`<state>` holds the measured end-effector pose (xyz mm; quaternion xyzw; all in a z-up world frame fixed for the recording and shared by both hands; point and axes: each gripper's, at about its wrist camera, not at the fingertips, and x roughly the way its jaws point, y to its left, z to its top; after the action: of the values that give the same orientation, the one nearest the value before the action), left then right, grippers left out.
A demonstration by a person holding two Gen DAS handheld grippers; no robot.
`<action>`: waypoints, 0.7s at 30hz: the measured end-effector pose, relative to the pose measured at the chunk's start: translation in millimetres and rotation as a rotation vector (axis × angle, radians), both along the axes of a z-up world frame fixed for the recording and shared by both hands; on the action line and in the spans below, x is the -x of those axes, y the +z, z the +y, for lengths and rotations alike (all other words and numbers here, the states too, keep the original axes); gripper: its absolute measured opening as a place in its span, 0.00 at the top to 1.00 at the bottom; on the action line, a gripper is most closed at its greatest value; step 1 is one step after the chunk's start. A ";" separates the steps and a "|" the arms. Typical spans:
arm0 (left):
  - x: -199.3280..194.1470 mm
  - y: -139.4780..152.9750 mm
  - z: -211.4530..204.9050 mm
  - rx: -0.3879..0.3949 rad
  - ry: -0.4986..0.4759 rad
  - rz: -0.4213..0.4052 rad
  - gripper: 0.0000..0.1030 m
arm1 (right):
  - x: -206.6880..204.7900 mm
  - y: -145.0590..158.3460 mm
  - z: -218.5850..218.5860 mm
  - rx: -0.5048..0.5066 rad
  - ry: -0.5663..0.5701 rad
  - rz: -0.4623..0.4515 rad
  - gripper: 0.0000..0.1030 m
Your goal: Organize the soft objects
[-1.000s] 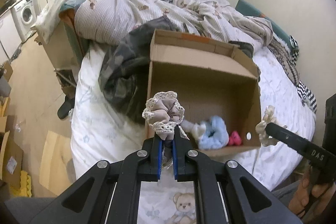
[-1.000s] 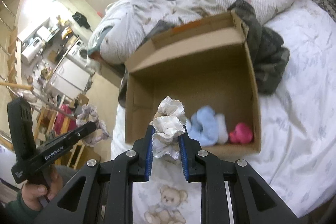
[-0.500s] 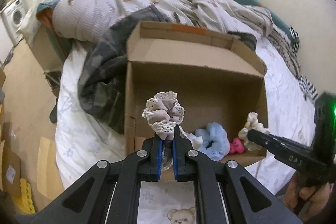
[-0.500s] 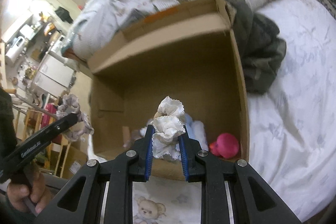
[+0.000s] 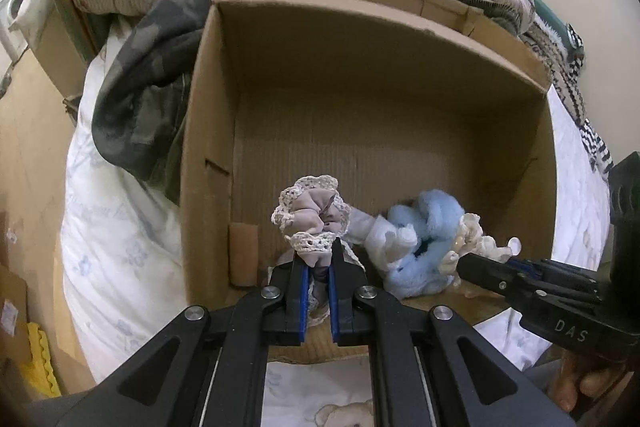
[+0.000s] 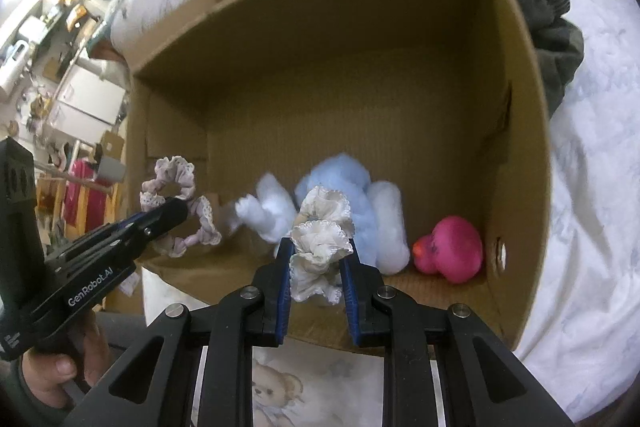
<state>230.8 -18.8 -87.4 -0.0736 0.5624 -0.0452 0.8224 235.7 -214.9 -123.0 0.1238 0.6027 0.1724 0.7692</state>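
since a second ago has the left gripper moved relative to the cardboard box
Yes. The left gripper, shut on the lace-trimmed scrunchie, has come down toward the cardboard box, whose opening now fills the view.

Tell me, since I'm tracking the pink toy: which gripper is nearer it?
Right. The right gripper hangs just beside the pink rubber duck; the left gripper is across the cardboard box.

My left hand-held gripper (image 5: 316,255) is matt black plastic, pinching a lace-edged cloth scrunchie (image 5: 310,223). The box (image 5: 360,67) is dull corrugated cardboard; the blue toy (image 6: 340,187) looks fluffy plush.
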 end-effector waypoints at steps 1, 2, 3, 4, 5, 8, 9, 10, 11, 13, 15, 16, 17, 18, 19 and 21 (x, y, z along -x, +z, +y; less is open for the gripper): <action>1.4 -1.1 -1.4 -0.008 0.001 -0.003 0.93 | -0.3 -2.4 0.6 0.003 0.000 0.008 0.76; 2.0 -1.8 -3.2 -0.019 -0.001 -0.004 0.93 | -0.8 -4.3 0.7 0.007 0.001 0.014 0.76; 2.0 -1.9 -4.3 -0.026 -0.003 -0.004 0.93 | -1.0 -5.8 0.6 0.009 -0.001 0.018 0.76; 2.1 -1.7 -5.6 -0.031 -0.007 -0.006 0.93 | -1.1 -6.2 0.4 0.009 -0.004 0.020 0.76; 1.7 -1.4 -5.6 -0.032 -0.010 -0.008 0.93 | -1.3 -6.1 0.3 0.010 -0.007 0.019 0.76; 3.2 0.3 -6.6 -0.034 -0.017 -0.010 0.91 | -3.7 -6.1 0.8 0.009 -0.011 0.020 0.76; 3.2 0.0 -5.5 -0.035 -0.016 -0.010 0.90 | -4.1 -6.0 0.7 0.014 -0.014 0.019 0.74; 3.0 -0.2 -4.9 -0.036 -0.012 -0.008 0.89 | -6.9 -5.2 2.7 0.021 -0.016 0.017 0.73; 2.5 -0.5 -4.3 -0.035 -0.008 -0.003 0.88 | -6.8 -4.6 1.0 0.020 -0.017 0.015 0.71; 1.6 -0.1 -4.7 -0.025 -0.002 0.001 0.76 | -6.4 -1.9 0.5 0.010 -0.016 0.007 0.63; 3.1 1.8 -2.5 -0.014 0.003 0.000 0.59 | -5.2 3.0 0.8 0.012 -0.017 -0.020 0.33; 4.7 3.0 -1.7 -0.002 0.003 -0.005 0.43 | -4.4 5.8 0.8 0.012 -0.019 -0.038 0.33; 6.3 4.2 -0.5 0.002 0.003 -0.009 0.38 | -3.7 7.9 1.0 0.014 -0.020 -0.050 0.33; 7.7 5.9 -0.6 -0.003 0.005 -0.017 0.35 | -3.9 10.1 1.0 0.023 -0.023 -0.060 0.33; 9.1 7.8 -0.9 -0.010 0.002 -0.025 0.35 | -4.3 12.0 0.2 0.025 -0.029 -0.065 0.33; 10.9 10.6 -1.7 -0.025 -0.006 -0.035 0.35 | -5.2 15.3 -1.6 0.001 -0.044 -0.068 0.23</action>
<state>219.9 -20.5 -76.8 -0.0608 0.5487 -0.0417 0.8328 240.9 -216.5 -107.7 0.1309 0.5734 0.1591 0.7929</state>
